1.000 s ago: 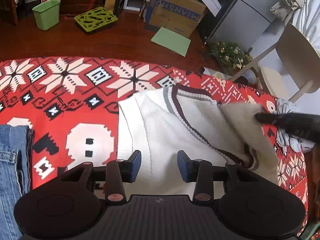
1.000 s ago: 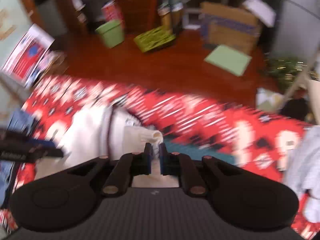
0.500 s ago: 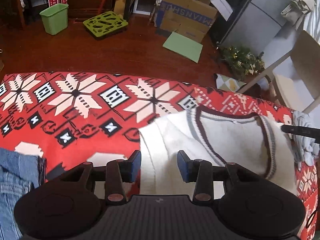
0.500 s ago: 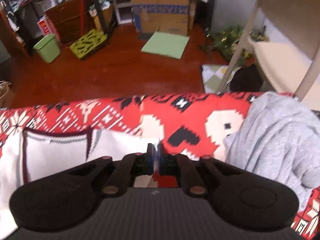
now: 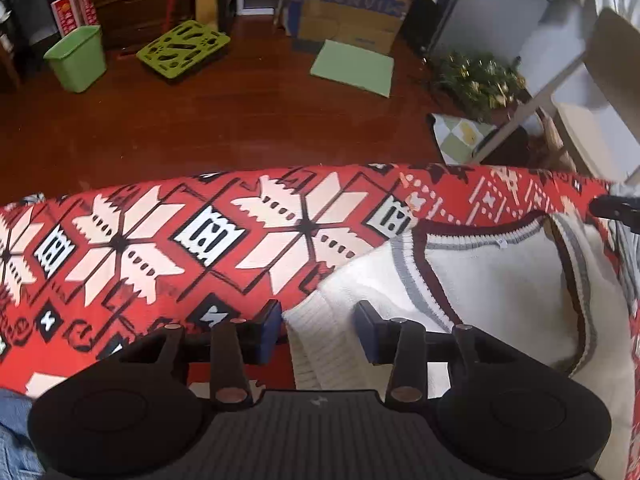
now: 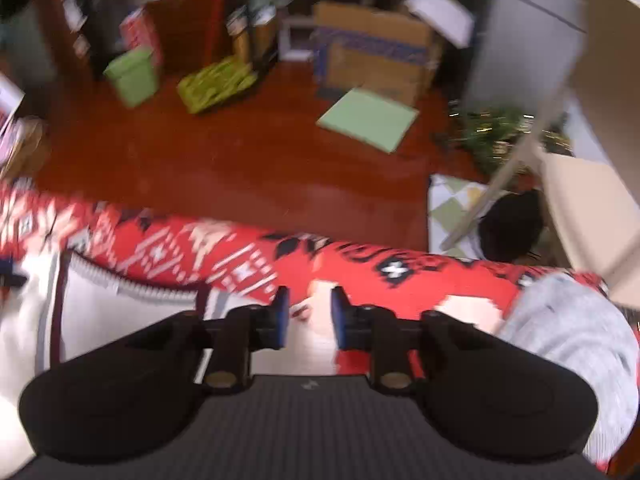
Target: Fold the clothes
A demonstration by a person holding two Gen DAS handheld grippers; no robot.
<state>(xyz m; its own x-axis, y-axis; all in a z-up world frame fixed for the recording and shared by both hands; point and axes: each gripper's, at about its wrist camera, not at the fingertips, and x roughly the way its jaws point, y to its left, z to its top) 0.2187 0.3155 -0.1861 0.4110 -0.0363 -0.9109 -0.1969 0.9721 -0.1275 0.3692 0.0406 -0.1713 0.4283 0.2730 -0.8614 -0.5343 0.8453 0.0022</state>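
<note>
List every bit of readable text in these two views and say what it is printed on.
"MINSHE": blue print, seen upside down, on the cardboard box on the floor; its leading letters are unclear.
Red packages behind the green bin: print too small to read.
Neck tag of the white sweater: too small to read.
Right wrist view: too blurred, nothing legible.

Premises: a lived-in room of a home. Evidence: dark red polished wooden floor point(image 5: 224, 120); green plastic waste bin point(image 5: 76, 58); brown cardboard box with blue lettering point(image 5: 348, 12); small tinsel-trimmed Christmas tree point(image 5: 480, 80); beige chair point(image 5: 592, 120); red patterned knit cloth point(image 5: 160, 248) spread over the work surface.
</note>
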